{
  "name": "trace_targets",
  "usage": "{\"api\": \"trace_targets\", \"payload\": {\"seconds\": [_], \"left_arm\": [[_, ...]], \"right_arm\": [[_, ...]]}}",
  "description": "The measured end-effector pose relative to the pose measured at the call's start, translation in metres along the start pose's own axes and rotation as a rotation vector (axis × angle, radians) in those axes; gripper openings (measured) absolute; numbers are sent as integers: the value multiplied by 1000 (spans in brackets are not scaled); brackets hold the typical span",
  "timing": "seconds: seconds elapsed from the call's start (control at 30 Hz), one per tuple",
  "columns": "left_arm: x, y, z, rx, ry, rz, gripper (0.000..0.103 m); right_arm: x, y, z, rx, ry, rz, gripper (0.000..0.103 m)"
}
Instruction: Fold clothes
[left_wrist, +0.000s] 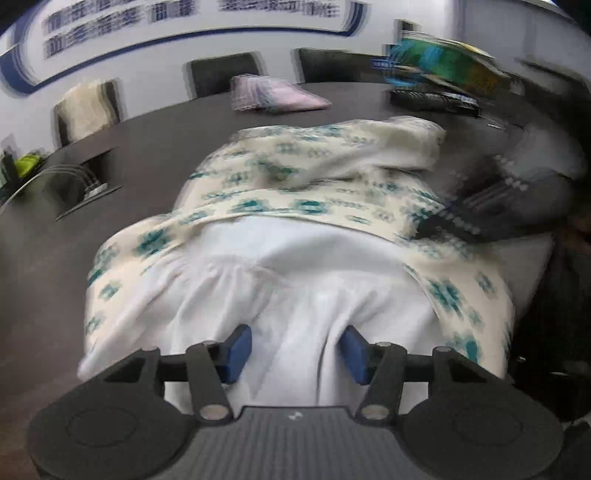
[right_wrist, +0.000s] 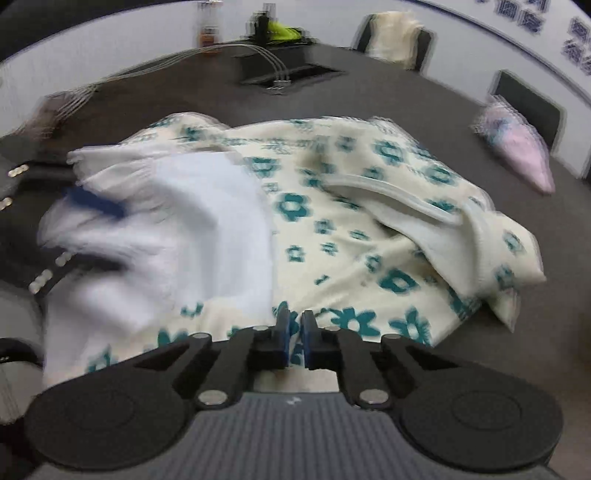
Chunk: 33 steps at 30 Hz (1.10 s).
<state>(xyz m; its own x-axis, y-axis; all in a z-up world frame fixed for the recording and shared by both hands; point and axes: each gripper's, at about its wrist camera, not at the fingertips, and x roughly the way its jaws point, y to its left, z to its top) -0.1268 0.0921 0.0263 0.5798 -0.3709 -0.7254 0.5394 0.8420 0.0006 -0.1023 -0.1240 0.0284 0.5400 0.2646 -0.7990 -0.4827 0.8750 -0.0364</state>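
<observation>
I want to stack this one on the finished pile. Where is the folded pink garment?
The folded pink garment lies on the dark table at the right wrist view's far right, beyond the floral garment, before a dark chair.

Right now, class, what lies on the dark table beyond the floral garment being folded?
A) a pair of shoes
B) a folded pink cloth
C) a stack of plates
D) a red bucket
B: beyond the floral garment, a folded pink cloth lies alone on the dark table, apart from the garment.
</observation>
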Motion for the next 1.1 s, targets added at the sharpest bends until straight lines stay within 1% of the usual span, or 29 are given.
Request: {"api": "trace_targets", "payload": {"seconds": [0.03, 0.07, 0.1, 0.13, 0.17, 0.23, 0.27, 0.3, 0.33, 0.37, 0.43, 0.47, 0.5, 0.53, 0.57, 0.6, 0.67, 0.7, 0.73, 0.83, 0.9, 0.97, 1.0, 1.03, 1.07, 1.1], "left_arm": [[-6, 12, -1, -48, -5, 24, 54], [-13, 20, 0, -100, -32, 45, 58], [-21, 27, 1, -154, -66, 64, 62], [-28, 30, 3, -198, -106, 69, 69], [-32, 26, 5, -217, -136, 54, 71], [-34, 10, 10, -222, -174, 4, 71], [-32, -3, 12, -212, -182, -29, 71], [-31, -15, 14, -201, -190, -62, 72], [-25, -30, 16, -182, -182, -98, 72], [-18, -46, 17, -155, -164, -131, 72], [0, -73, 18, -85, -118, -157, 72], [7, -82, 18, -52, -102, -136, 68], [13, -89, 18, -21, -89, -102, 65], [20, -97, 17, 9, -76, -67, 57], [22, -100, 15, 38, -74, -45, 54], [22, -101, 12, 65, -77, -29, 54], [17, -96, 3, 91, -73, -31, 54], [14, -90, -1, 102, -68, -39, 54], [10, -84, -4, 113, -64, -49, 54], [2, -51, -10, 121, -36, -84, 54], [-4, -23, -12, 111, -16, -86, 53], [-11, 1, -12, 98, 7, -90, 54], [-17, 7, -12, 101, 17, -98, 54], [-24, 8, -12, 117, 9, -105, 54], [-32, 6, -11, 134, -21, -118, 57], [-38, 3, -9, 138, -69, -142, 62]], "right_arm": [[-6, 2, 1, -2, -15, 65, 12], [-13, 4, 2, -3, -32, 126, 24], [-21, 1, 4, 8, -64, 137, 31], [-32, -6, 6, 11, -119, 88, 40], [-43, -13, 8, 13, -172, 36, 47], [-47, -31, 10, 7, -200, -151, 53], [-48, -40, 11, 4, -211, -242, 53], [-45, -46, 11, 3, -199, -300, 53], [-40, -49, 9, -13, -187, -330, 53], [-34, -50, 6, -44, -171, -334, 53], [-21, -48, 0, -110, -155, -338, 52], [-15, -48, -2, -138, -148, -342, 46], [-11, -56, -2, -102, -152, -373, 36], [-7, -64, -1, -66, -155, -403, 10], [-3, -71, 0, -31, -158, -433, 11], [1, -80, 0, 8, -161, -464, 10], [-7, -115, -4, 147, -163, -542, 9], [-10, -127, -9, 194, -155, -567, 8], [-15, -138, -16, 245, -138, -574, 8], [-29, -155, -41, 368, -80, -580, 8], [-38, -154, -58, 428, -40, -538, 8], [-56, -156, -73, 476, -58, -466, 10], [-64, -157, -80, 499, -68, -433, 11], [-76, -157, -81, 510, -102, -437, 12], [-93, -153, -80, 494, -173, -448, 18], [-109, -149, -79, 477, -243, -455, 24]]}}
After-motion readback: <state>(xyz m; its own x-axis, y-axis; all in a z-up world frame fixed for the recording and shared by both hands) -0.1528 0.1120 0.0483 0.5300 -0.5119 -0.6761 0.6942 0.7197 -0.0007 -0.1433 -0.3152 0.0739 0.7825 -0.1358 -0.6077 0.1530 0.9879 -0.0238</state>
